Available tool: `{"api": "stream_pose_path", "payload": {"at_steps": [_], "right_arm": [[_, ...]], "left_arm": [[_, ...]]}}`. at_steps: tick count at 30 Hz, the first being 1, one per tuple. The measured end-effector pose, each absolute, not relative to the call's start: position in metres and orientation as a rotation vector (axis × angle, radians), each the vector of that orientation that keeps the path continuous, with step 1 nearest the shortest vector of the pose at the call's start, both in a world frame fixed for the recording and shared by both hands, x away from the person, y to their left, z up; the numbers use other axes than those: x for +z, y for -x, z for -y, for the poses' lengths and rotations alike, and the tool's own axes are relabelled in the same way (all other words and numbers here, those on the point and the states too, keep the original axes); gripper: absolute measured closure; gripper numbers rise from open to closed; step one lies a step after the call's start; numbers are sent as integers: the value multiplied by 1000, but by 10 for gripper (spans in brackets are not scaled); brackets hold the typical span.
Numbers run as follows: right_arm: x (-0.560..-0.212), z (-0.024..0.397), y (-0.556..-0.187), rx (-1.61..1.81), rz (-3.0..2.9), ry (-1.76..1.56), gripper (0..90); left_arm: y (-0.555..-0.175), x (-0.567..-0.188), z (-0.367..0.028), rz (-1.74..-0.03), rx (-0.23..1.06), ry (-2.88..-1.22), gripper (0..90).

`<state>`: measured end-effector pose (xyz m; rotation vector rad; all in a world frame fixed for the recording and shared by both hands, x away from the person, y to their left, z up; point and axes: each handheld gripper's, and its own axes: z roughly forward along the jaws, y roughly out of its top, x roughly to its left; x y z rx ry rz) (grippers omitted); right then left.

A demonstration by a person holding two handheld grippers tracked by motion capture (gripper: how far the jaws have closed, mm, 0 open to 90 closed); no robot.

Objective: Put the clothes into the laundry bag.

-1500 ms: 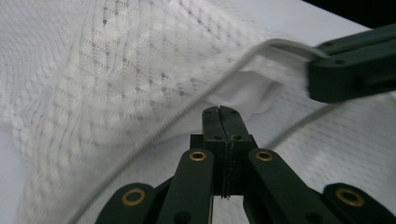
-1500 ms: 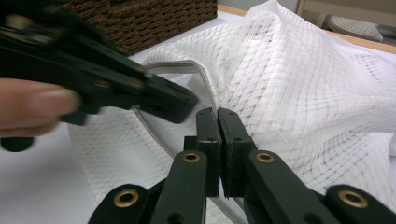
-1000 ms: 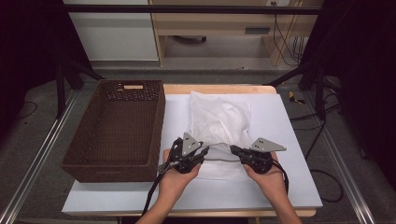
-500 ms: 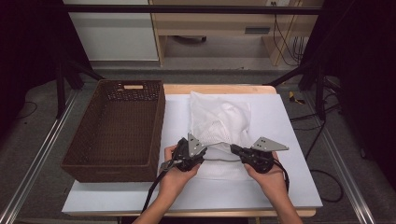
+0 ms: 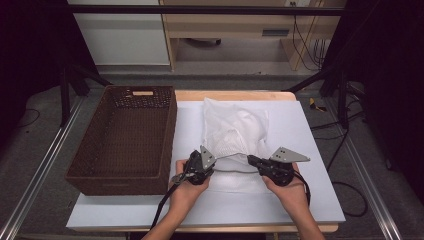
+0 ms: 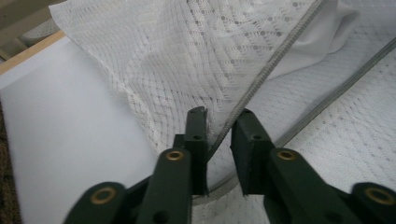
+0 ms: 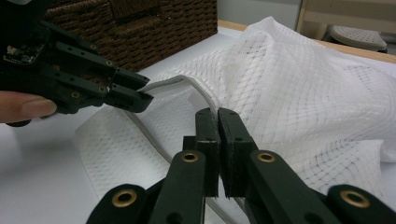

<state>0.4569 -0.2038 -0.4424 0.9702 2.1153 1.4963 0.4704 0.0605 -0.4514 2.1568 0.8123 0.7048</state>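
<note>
Two grippers, left [image 5: 209,161] and right [image 5: 251,160], have jaws clenched on the mesh laundry bag's [image 5: 235,132] zipper edge, holding its mouth open.

A white mesh laundry bag [image 5: 234,134] is lying crumpled on the white table top, just beside the brown wicker basket. Its near end is lying flat and spread, while the far part is bulging with white cloth inside. A grey zipper edge [image 6: 275,56] is running along its open mouth, lifting off the table
</note>
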Motion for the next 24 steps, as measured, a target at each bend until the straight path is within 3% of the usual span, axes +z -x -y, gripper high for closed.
{"api": "stream_pose_path", "payload": {"at_steps": [4,24], "right_arm": [[-445,203,-459,1466,-2137,-962,875],[-448,200,-452,1380,-2199,-876,873]], "left_arm": [[-468,-447,-64,-825,701,-2150,879],[-455,-448,-70,-842,697,-2141,865]]}}
